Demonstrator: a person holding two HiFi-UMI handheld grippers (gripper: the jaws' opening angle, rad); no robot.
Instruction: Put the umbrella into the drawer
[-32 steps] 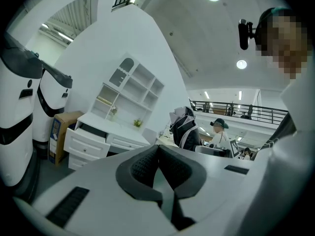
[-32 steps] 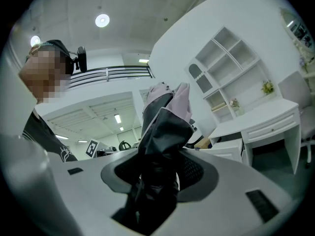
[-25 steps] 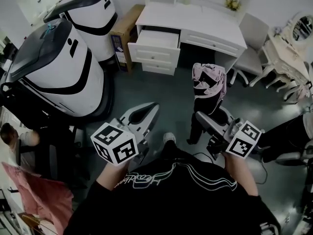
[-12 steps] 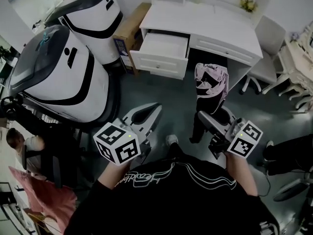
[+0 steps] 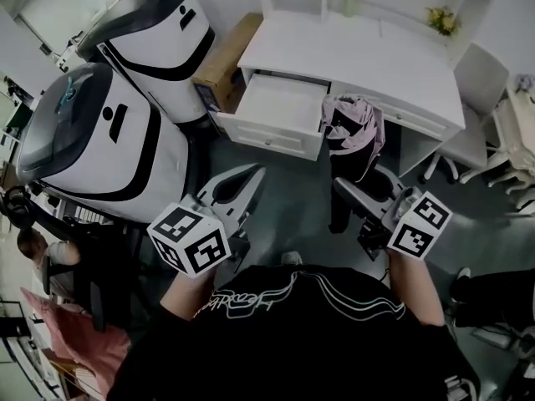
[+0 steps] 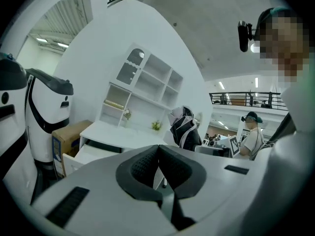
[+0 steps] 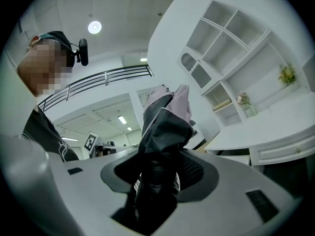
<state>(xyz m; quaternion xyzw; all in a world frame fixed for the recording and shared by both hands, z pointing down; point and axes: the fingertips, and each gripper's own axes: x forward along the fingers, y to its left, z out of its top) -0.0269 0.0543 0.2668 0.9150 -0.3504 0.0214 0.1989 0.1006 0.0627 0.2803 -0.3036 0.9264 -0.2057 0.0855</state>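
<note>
A folded black-and-pink umbrella [image 5: 355,136] stands upright in my right gripper [image 5: 347,192], which is shut on its lower part. In the right gripper view the umbrella [image 7: 165,122] rises from between the jaws of the right gripper [image 7: 157,168]. The white desk [image 5: 359,57] stands ahead, and its left drawer [image 5: 267,136] is pulled out and shows a bare white inside. The umbrella's top is just right of the drawer in the head view. My left gripper [image 5: 251,178] is shut and empty, pointing at the drawer. Its pads meet in the left gripper [image 6: 158,149] view.
Two large white-and-black machines [image 5: 100,140] [image 5: 155,23] stand close on the left. A cardboard box [image 5: 226,53] leans beside the desk. A white chair [image 5: 472,98] sits at the desk's right end. People are at the far left [image 5: 33,249] and behind [image 6: 253,132].
Both grippers have moved forward toward the desk, the right one carrying the umbrella. The desk and open drawer now look nearer and larger in the head view.
</note>
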